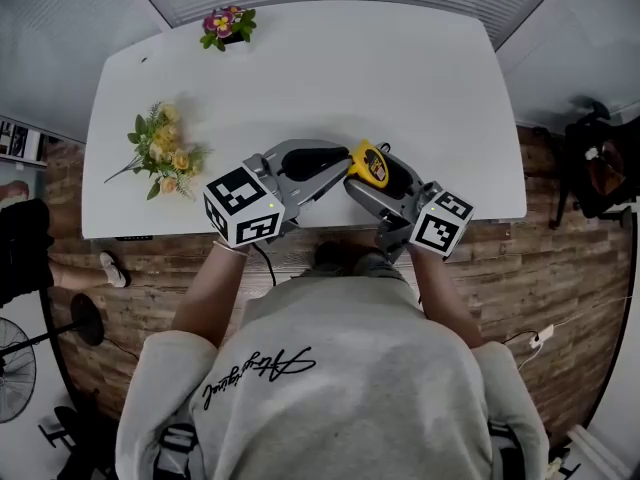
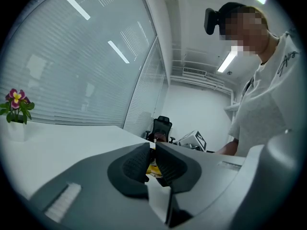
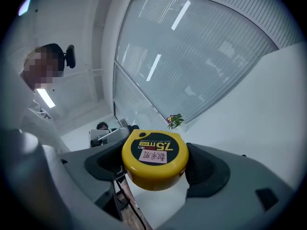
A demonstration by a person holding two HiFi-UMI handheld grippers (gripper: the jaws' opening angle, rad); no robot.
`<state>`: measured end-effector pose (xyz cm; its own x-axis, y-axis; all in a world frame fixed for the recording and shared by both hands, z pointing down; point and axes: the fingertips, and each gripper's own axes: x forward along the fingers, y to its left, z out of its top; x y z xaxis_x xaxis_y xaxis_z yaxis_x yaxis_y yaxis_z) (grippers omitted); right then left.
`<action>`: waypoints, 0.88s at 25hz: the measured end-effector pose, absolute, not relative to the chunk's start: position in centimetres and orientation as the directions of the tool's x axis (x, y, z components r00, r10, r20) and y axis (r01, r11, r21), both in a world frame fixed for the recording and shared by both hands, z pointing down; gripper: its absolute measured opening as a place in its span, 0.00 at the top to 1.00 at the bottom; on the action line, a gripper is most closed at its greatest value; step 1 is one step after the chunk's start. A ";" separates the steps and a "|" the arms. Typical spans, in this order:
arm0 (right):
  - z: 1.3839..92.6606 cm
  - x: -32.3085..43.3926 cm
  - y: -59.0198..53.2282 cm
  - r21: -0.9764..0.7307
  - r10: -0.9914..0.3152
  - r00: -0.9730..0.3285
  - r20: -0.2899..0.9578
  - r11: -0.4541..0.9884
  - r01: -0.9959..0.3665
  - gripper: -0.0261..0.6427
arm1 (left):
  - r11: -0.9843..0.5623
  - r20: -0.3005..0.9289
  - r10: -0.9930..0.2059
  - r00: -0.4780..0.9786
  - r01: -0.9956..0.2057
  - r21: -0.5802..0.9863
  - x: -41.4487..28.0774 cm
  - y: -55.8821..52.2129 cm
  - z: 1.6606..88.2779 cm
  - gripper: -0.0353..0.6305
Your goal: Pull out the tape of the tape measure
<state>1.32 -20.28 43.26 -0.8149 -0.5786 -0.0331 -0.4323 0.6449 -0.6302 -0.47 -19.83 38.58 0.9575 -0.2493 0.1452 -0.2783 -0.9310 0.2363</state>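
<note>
Fingers of the right gripper (image 3: 154, 150) are standing wide, clamping the yellow tape measure (image 1: 370, 163) by its round case, over the near edge of the white bench (image 1: 300, 68). Left gripper (image 2: 154, 150) is meeting the case from its left side, its fingers pinching almost together on a yellow sliver of tape (image 2: 153, 169).

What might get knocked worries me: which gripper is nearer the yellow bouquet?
Left. The left gripper lies just right of the bouquet; the right gripper is beyond it, farther right.
</note>
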 end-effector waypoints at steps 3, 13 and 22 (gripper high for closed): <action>43.1 1.0 -20.6 -0.649 -0.590 -0.806 -0.053 0.634 -0.422 0.35 | -0.932 0.157 -0.258 0.953 -0.288 0.221 -0.6 -20.2 38.2 0.89; 43.3 1.2 -21.8 -0.655 -0.627 -0.777 -0.061 0.612 -0.443 0.35 | -0.930 0.107 -0.245 0.964 -0.264 0.255 -1.4 -20.7 37.2 0.90; 44.5 2.3 -22.9 -0.662 -0.664 -0.748 -0.013 0.567 -0.491 0.35 | -0.923 0.085 -0.246 0.966 -0.260 0.284 -1.6 -21.0 36.7 0.90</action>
